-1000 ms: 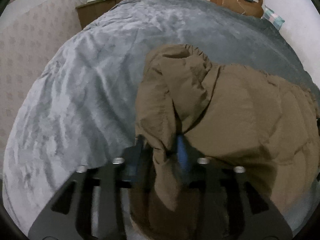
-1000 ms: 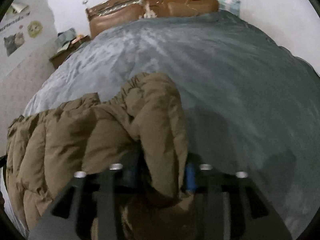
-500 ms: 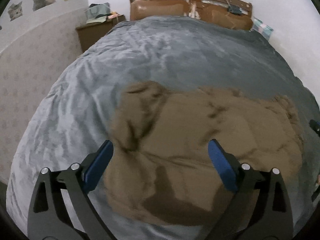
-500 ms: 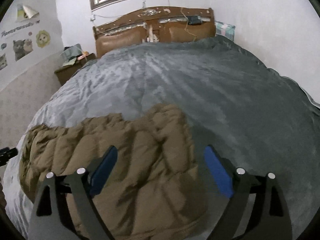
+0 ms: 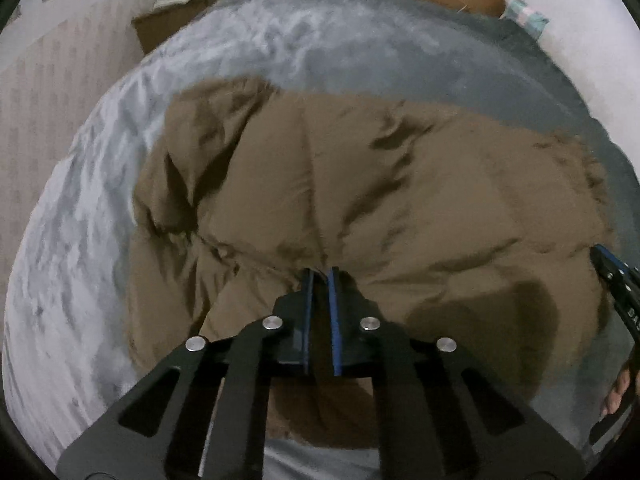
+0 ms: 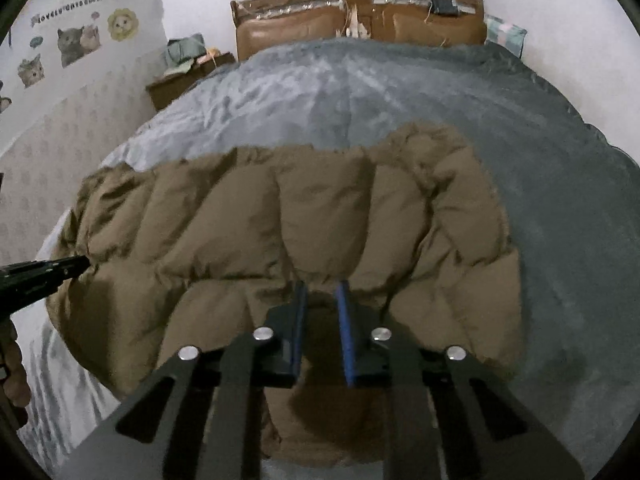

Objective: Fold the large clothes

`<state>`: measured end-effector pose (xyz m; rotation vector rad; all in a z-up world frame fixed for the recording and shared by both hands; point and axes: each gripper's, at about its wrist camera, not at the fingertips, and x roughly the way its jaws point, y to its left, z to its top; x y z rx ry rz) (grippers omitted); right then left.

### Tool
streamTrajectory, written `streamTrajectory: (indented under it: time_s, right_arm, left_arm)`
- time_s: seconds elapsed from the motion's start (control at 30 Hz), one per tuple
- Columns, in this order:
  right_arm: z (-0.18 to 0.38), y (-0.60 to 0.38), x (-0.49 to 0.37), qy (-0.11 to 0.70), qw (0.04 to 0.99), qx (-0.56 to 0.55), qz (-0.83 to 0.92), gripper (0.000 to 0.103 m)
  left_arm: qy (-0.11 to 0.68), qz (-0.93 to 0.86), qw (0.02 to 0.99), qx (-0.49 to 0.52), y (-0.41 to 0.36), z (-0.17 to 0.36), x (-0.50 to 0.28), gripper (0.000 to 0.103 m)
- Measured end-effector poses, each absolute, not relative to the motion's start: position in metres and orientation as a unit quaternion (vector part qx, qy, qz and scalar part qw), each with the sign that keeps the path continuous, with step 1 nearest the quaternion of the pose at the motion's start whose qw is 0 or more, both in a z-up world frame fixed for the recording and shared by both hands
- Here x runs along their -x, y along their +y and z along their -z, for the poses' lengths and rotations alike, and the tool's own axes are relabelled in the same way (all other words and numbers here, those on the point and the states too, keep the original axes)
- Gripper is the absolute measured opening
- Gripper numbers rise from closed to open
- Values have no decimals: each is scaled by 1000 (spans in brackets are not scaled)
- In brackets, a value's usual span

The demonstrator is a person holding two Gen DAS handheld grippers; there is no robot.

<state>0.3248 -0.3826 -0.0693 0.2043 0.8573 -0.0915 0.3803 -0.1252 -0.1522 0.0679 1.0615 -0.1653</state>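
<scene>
A brown puffer jacket (image 5: 360, 200) lies folded in a wide bundle across the near part of the grey bed; it also shows in the right wrist view (image 6: 300, 220). My left gripper (image 5: 320, 274) is shut, pinching a fold of the jacket near its front middle. My right gripper (image 6: 322, 286) has its jaws close together on the jacket's near edge, with fabric between the blue pads. The right gripper's tip shows at the right edge of the left wrist view (image 5: 612, 276); the left gripper's tip shows at the left edge of the right wrist view (image 6: 44, 274).
The grey blanket (image 6: 400, 88) covers the bed up to a brown headboard (image 6: 360, 20). A nightstand (image 6: 184, 80) piled with things stands at the left of the bed. A wall with cat stickers (image 6: 76, 40) runs along the left.
A second ago both grippers held raised jacket folds. Half a second ago both were open above the flattened jacket. Now both have dropped and closed on the jacket's near side.
</scene>
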Motion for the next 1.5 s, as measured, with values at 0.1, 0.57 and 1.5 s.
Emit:
streamTrajectory:
  time_s: [0.1, 0.57, 1.5]
  right_arm:
    - [87, -381, -336, 431, 896, -99, 50, 11]
    - [131, -383, -372, 484, 868, -91, 64, 4]
    - [145, -381, -379, 497, 862, -73, 68, 4]
  left_arm:
    - [518, 72, 851, -41, -126, 171, -389, 0]
    - [532, 74, 841, -63, -123, 202, -405, 0]
    - [538, 78, 836, -78, -120, 204, -404, 1]
